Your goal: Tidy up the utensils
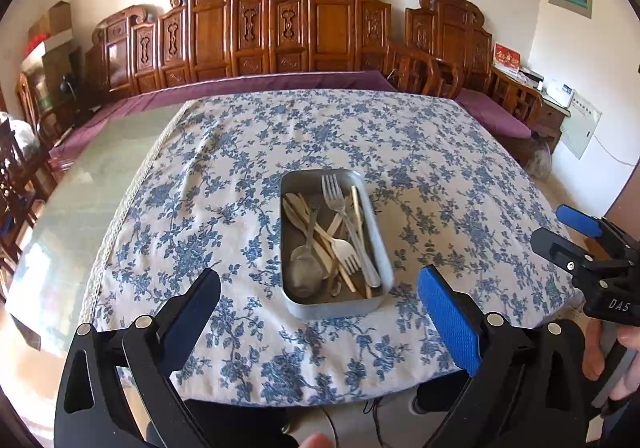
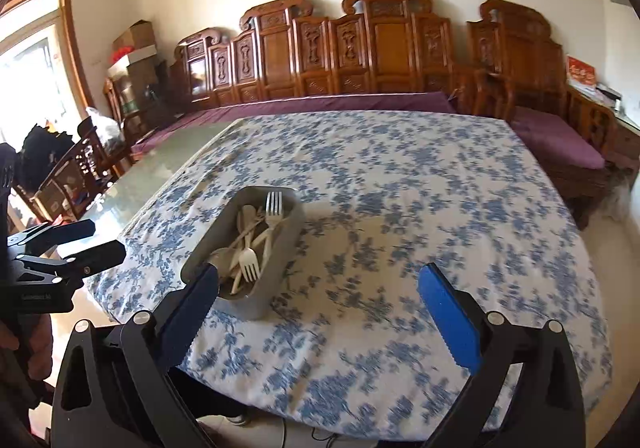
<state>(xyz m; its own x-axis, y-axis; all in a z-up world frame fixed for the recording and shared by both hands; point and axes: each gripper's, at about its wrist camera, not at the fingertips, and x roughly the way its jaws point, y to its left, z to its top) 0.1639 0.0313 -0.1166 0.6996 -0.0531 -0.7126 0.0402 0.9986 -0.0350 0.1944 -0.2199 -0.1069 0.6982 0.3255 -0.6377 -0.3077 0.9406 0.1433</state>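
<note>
Both the left gripper (image 1: pixel 320 304) and right gripper (image 2: pixel 320 300) hang with jaws spread and empty, near the tray (image 1: pixel 384 248) on the tablecloth (image 1: pixel 224 167). The utensils (image 1: pixel 340 232) lie inside; sorting looks finished, so only withdrawal remains.

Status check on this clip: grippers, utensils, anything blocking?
Left gripper open, empty. Right gripper open, empty. Utensils all piled in the grey tray on the floral tablecloth. Nothing in the way.
</note>
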